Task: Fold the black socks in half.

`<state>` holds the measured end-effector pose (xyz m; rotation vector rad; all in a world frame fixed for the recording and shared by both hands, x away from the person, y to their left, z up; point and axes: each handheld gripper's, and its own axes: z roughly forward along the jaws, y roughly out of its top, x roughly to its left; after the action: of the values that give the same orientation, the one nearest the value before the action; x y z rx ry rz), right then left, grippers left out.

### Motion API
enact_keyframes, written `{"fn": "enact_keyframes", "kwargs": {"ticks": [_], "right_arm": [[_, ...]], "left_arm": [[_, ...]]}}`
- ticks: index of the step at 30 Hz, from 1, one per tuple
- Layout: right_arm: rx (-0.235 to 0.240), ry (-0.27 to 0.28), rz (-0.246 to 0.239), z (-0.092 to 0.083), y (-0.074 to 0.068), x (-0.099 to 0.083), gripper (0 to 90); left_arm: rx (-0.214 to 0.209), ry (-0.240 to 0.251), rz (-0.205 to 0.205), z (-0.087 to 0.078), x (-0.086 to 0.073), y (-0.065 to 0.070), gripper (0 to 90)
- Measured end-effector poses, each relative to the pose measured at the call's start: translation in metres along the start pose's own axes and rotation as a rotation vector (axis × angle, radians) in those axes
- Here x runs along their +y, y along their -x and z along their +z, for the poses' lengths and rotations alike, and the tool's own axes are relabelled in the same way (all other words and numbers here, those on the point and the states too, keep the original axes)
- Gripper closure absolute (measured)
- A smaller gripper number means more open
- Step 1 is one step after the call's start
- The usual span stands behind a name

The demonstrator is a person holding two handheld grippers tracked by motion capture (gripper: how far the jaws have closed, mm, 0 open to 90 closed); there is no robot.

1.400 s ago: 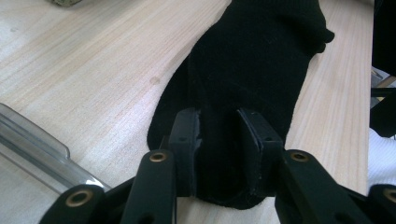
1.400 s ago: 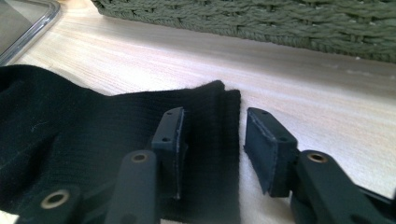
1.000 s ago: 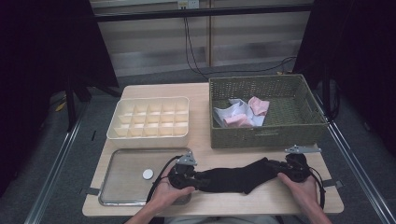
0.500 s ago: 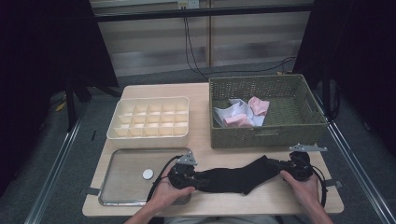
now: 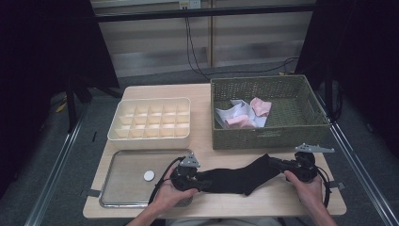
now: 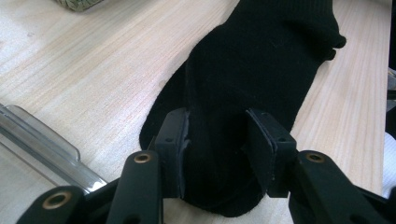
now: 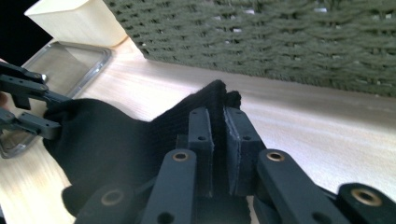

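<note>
A limp, light black sock (image 5: 235,178) lies stretched on the table (image 5: 207,207) before the basket (image 5: 263,136), its cuff pinched flat by the right gripper (image 7: 218,122), the left gripper (image 6: 217,140), just easing apart, loosely straddling its toe end.

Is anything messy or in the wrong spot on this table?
Mostly tidy. The black sock lies stretched on the table between the left gripper and right gripper, away from the pale cloths heaped in the basket. One small white disc sits alone on the metal tray.
</note>
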<state>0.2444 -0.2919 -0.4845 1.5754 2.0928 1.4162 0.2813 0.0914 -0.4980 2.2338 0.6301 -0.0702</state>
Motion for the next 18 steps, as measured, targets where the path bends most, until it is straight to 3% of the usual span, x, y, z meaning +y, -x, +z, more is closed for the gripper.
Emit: {"fn": "enact_keyframes", "kwargs": {"ticks": [14, 16, 18], "right_arm": [[0.056, 0.043, 0.009, 0.002, -0.014, 0.012, 81.4], [0.06, 0.043, 0.005, 0.003, -0.015, 0.012, 81.4], [0.07, 0.045, 0.0, 0.003, -0.019, 0.015, 81.4]], "left_arm": [[0.005, 0.004, 0.003, 0.001, 0.0, 0.0, 61.3], [-0.007, 0.006, -0.004, 0.0, 0.0, -0.001, 56.9], [0.012, 0.014, -0.01, -0.006, 0.003, -0.002, 50.3]]}}
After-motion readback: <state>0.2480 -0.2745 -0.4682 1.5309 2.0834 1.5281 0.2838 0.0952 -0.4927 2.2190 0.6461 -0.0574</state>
